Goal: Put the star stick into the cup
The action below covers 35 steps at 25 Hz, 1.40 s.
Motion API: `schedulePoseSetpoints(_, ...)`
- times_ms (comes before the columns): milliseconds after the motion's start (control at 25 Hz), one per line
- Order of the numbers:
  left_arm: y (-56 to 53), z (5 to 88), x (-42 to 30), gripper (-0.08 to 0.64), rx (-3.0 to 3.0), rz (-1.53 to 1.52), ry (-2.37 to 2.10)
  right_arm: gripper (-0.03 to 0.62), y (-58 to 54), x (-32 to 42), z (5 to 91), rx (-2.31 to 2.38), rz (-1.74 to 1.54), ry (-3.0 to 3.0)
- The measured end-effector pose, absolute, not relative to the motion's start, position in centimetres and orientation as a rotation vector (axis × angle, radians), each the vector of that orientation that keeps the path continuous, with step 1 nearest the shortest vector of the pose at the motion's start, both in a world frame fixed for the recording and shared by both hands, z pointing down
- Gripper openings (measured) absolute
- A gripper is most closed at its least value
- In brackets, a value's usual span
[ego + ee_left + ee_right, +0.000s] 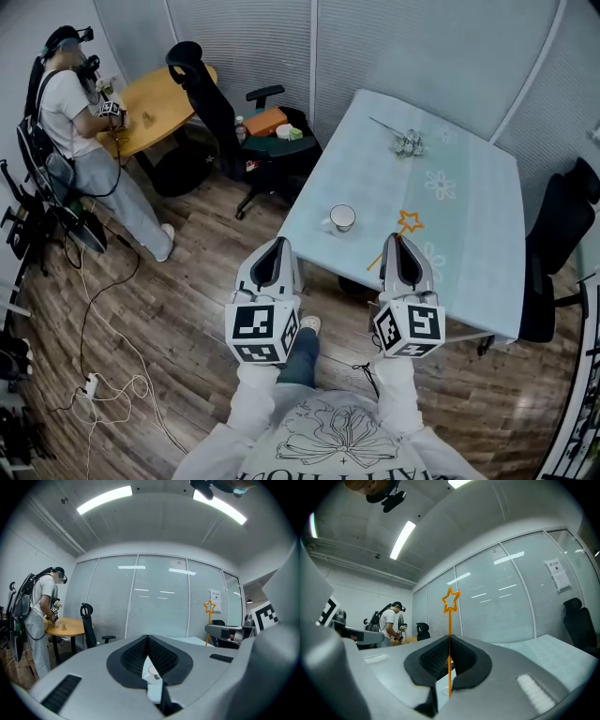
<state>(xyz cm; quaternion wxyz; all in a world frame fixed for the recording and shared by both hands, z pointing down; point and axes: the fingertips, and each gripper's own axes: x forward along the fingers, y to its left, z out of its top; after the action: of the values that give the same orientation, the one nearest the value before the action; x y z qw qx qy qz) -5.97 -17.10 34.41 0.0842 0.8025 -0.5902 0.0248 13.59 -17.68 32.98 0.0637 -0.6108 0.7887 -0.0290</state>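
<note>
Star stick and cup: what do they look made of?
Star stick: a thin orange outline star on a slim straight shaft, probably plastic or coated wire; too fine to settle. Cup: plain white, smooth-looking, with a side handle, likely glazed ceramic.

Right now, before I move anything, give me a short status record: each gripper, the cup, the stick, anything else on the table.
right gripper: jaws shut on the star stick, star end pointing out beyond them
left gripper: jaws shut, nothing between them
cup: upright on the table, near its edge, apart from both grippers
star stick in cup: not yet
also on table: small flower bunch, far side
</note>
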Motion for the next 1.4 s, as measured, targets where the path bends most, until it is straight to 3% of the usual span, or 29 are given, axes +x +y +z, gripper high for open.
schedulePoseSetpoints(680,-34.9,34.8,-6.9,0.006,2.454,0.118,-1.641,0.014,-34.5,11.2,33.4,-1.910,-0.119,2.361)
schedulePoseSetpoints(1400,-41.8,39.6,-6.2,0.006,2.396,0.198,-1.568,0.014,-40.4,12.0,37.5,-1.940,-0.244,2.362)
